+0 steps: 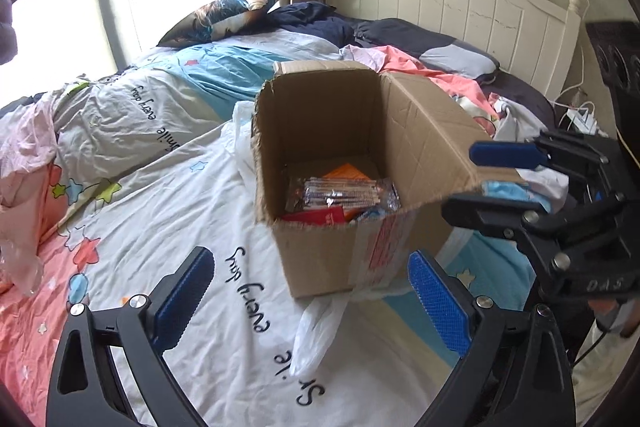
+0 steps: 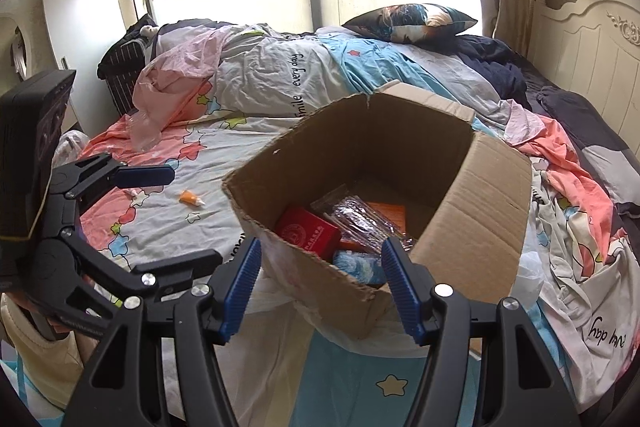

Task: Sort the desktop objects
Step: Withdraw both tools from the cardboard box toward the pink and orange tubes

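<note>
An open brown cardboard box (image 2: 460, 195) stands on the patterned bed quilt (image 1: 160, 227), near the middle of the bed. Inside lie a red flat carton (image 2: 308, 237), a clear crinkly packet of sticks (image 2: 360, 219), an orange card (image 2: 390, 213) and a blue-white soft pack (image 2: 358, 267).

A small orange tube with a white cap (image 2: 191, 199) lies loose on the quilt, well apart from the box, toward the bed's left edge in the right wrist view.

The left gripper (image 1: 312, 301) and right gripper (image 2: 320, 285) both stand with fingers apart, holding nothing.

The tube probably handles light, smooth and slightly squeezable. Grip it across the body midway along, with moderate force; the soft quilt will yield beneath it.
</note>
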Demonstrator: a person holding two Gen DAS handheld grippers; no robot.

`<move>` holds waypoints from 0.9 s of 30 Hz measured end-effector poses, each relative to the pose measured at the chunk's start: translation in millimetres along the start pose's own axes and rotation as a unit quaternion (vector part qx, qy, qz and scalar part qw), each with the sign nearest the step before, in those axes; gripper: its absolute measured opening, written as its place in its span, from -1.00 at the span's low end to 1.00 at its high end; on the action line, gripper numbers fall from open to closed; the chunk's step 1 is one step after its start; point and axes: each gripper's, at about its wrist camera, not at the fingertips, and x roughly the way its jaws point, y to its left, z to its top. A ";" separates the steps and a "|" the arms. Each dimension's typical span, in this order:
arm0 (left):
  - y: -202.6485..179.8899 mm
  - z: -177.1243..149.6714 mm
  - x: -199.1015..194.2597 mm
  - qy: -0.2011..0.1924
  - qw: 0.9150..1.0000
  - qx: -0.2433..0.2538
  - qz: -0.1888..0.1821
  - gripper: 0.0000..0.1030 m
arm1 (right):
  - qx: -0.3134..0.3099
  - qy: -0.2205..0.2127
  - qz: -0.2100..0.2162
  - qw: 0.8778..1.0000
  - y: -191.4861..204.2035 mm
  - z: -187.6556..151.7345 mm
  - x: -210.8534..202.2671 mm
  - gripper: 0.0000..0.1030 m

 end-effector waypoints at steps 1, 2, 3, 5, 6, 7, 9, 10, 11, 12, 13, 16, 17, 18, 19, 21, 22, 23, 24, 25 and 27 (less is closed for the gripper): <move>2.5 -3.8 -2.9 -0.001 1.000 0.002 0.003 0.94 | -0.002 0.000 0.001 1.000 3.7 0.1 -0.4 0.14; 4.9 -7.7 -5.9 -0.002 1.000 0.004 0.006 0.94 | -0.006 0.001 0.002 1.000 8.6 0.4 0.0 0.14; 7.4 -11.5 -8.8 -0.003 1.000 0.006 0.009 0.94 | -0.009 0.001 0.003 1.000 13.4 0.7 0.3 0.14; 12.3 -19.2 -14.7 -0.005 1.000 0.010 0.016 0.94 | -0.016 0.003 0.004 1.000 22.8 1.4 1.2 0.14; 14.8 -23.0 -17.7 -0.006 1.000 0.012 0.019 0.94 | -0.019 0.003 0.006 1.000 27.8 2.1 2.1 0.14; 17.2 -26.8 -20.6 -0.007 1.000 0.013 0.022 0.94 | -0.023 0.004 0.008 1.000 33.2 3.1 3.2 0.14; 27.2 -34.0 -25.4 -0.007 1.000 0.006 0.021 0.94 | -0.029 0.004 0.013 0.999 42.9 5.4 5.6 0.14; 34.3 -37.8 -28.4 -0.008 1.000 -0.003 0.013 0.94 | -0.032 0.003 0.017 0.999 49.0 6.8 7.3 0.14; 41.1 -41.7 -31.6 -0.009 1.000 -0.013 0.002 0.94 | -0.036 0.004 0.021 0.999 54.6 7.5 9.3 0.14; 47.2 -45.3 -34.4 -0.010 1.000 -0.021 -0.003 0.94 | -0.042 0.006 0.023 0.999 60.5 7.7 12.1 0.14; 52.4 -48.8 -36.8 -0.009 1.000 -0.025 -0.003 0.94 | -0.047 0.008 0.025 0.999 66.4 7.8 14.8 0.14; 66.0 -57.8 -43.2 -0.007 0.999 -0.030 0.021 0.94 | -0.064 0.014 0.031 0.997 84.0 8.3 23.0 0.14; 71.1 -60.8 -45.5 -0.007 0.999 -0.033 0.028 0.94 | -0.070 0.016 0.033 0.997 89.9 8.5 25.8 0.14; 76.4 -63.8 -47.6 -0.006 0.999 -0.038 0.030 0.94 | -0.076 0.018 0.035 0.996 95.8 8.6 28.5 0.14; 81.9 -67.0 -49.6 -0.006 0.999 -0.043 0.032 0.94 | -0.081 0.020 0.037 0.996 101.7 8.8 31.3 0.14; 94.0 -73.7 -52.9 -0.005 0.998 -0.053 0.037 0.94 | -0.092 0.023 0.039 0.995 111.7 9.0 37.2 0.14; 100.7 -77.7 -54.0 -0.003 0.997 -0.058 0.041 0.94 | -0.097 0.025 0.041 0.994 117.1 9.5 41.3 0.14; 107.1 -81.6 -54.9 0.000 0.997 -0.063 0.045 0.94 | -0.100 0.026 0.043 0.994 121.3 10.0 44.9 0.14; 113.4 -85.7 -55.5 0.002 0.997 -0.067 0.050 0.94 | -0.103 0.028 0.047 0.993 125.5 10.6 48.6 0.14; 119.6 -90.3 -56.3 0.005 0.996 -0.070 0.056 0.94 | -0.106 0.030 0.049 0.993 129.5 11.3 52.3 0.14; 130.9 -99.0 -57.6 0.009 0.995 -0.077 0.062 0.94 | -0.111 0.035 0.054 0.992 137.6 12.9 60.1 0.14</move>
